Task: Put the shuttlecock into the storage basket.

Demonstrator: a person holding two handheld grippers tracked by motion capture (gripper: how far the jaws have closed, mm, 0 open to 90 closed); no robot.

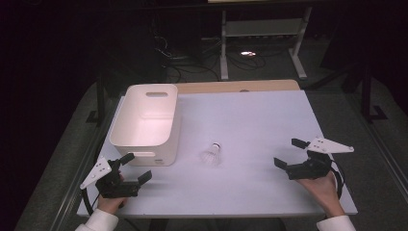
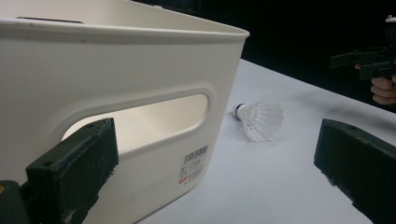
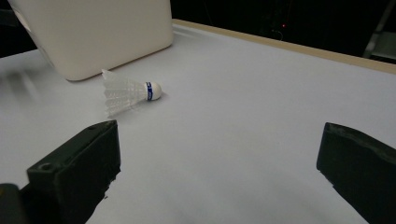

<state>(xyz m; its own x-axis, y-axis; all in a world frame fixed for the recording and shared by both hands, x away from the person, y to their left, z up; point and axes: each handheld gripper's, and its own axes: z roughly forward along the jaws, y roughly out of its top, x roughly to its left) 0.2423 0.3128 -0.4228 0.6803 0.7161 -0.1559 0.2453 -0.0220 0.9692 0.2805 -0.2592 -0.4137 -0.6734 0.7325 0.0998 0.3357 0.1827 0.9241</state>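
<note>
both tongs [image 1: 135, 167] [image 1: 287, 153] wide open, empty (shuttlecock [image 1: 212, 154] between)

You have a white table [image 1: 269, 120] with a wooden far edge; on it a white bin [image 1: 146, 122] stands at your left, a shuttlecock [image 1: 212, 154] lying just beside it

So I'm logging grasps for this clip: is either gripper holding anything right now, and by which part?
Nothing is held. The left gripper and the right gripper both stand with jaws open and bare, and the shuttlecock lies on the table beside the bin.
</note>
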